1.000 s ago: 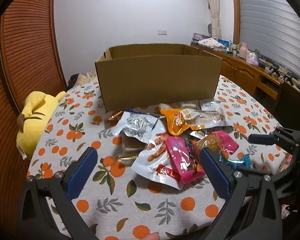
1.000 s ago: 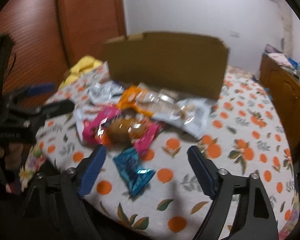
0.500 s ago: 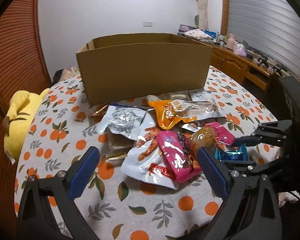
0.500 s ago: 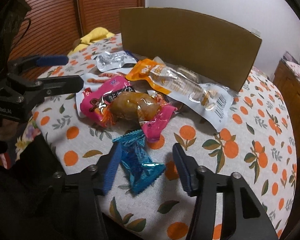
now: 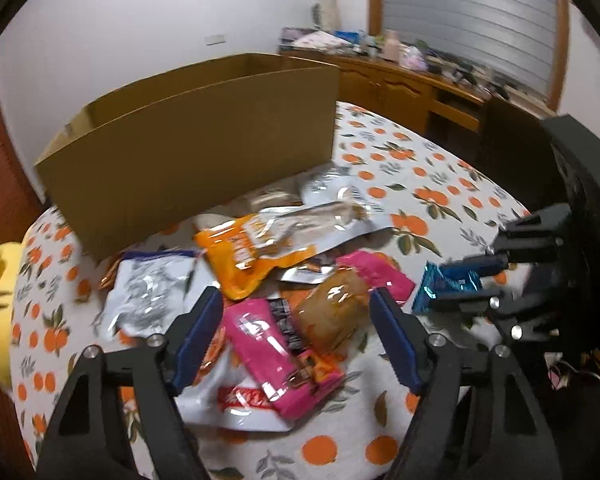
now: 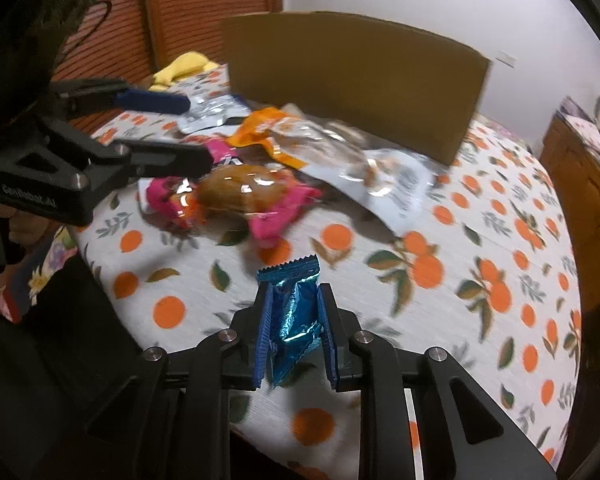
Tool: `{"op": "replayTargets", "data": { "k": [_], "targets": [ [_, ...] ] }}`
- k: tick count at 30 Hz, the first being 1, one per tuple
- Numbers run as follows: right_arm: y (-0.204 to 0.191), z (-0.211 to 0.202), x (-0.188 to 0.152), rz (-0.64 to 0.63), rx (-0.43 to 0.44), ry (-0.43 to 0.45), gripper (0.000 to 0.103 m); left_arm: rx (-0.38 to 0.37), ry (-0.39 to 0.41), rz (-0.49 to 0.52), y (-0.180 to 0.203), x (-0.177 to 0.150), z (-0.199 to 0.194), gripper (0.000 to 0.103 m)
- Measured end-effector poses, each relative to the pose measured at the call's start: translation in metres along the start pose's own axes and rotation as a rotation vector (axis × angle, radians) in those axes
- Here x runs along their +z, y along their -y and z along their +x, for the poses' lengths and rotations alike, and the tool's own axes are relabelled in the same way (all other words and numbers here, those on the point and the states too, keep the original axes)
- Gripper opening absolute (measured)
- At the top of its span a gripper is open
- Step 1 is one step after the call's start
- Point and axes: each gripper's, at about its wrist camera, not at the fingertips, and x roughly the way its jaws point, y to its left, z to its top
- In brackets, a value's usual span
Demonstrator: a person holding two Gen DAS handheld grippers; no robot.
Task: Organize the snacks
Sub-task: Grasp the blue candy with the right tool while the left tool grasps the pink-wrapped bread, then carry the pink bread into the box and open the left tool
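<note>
Since a second ago, both tools have been closing. The right tool (image 6: 293, 330) went from standing wide around the small crinkled blue foil snack packet (image 6: 294, 306) to clamping it between its blue pads. The left tool (image 5: 296, 334) has narrowed its jaws and slid toward the heap of snacks; nothing is pressed between its pads, which stand apart on either side of the long pink plastic wrapper (image 5: 276, 354) and the clear pouch holding a brown glazed piece (image 5: 334, 310).

That blue packet sits upright in the right tool, its serrated end pointing forward and away from the hand, at the near edge of the counter (image 6: 480, 312), which is covered in a white cloth printed with oranges. The open brown cardboard box (image 6: 352, 80) stands at the far side, beyond the pile, with its long wall facing the tools. The orange-and-clear pouch (image 5: 260, 252) and the silver foil bag (image 5: 152, 292) lie between the box and the tools.

The coming move likely turns on this: the box lies straight ahead and above the packet's level, so the right hand, already gripping, would need to lift over the heap and the near wall.
</note>
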Motion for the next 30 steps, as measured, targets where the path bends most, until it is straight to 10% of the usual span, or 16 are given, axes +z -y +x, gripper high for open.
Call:
{"op": "replayTargets", "data": {
  "k": [18,22,30],
  "targets": [
    [0.027,-0.016,-0.009,0.110,-0.025,0.064,0.020,-0.026,-0.176,0.141,0.018,0.000,0.047,0.072],
    [0.029,-0.016,-0.011,0.118,-0.025,0.065,0.020,-0.045,-0.158,0.112,0.013,0.001,0.041,0.037],
    [0.026,-0.017,-0.009,0.128,-0.025,0.077,0.020,-0.033,-0.118,0.052,0.003,0.000,0.027,0.034]
  ]
}}
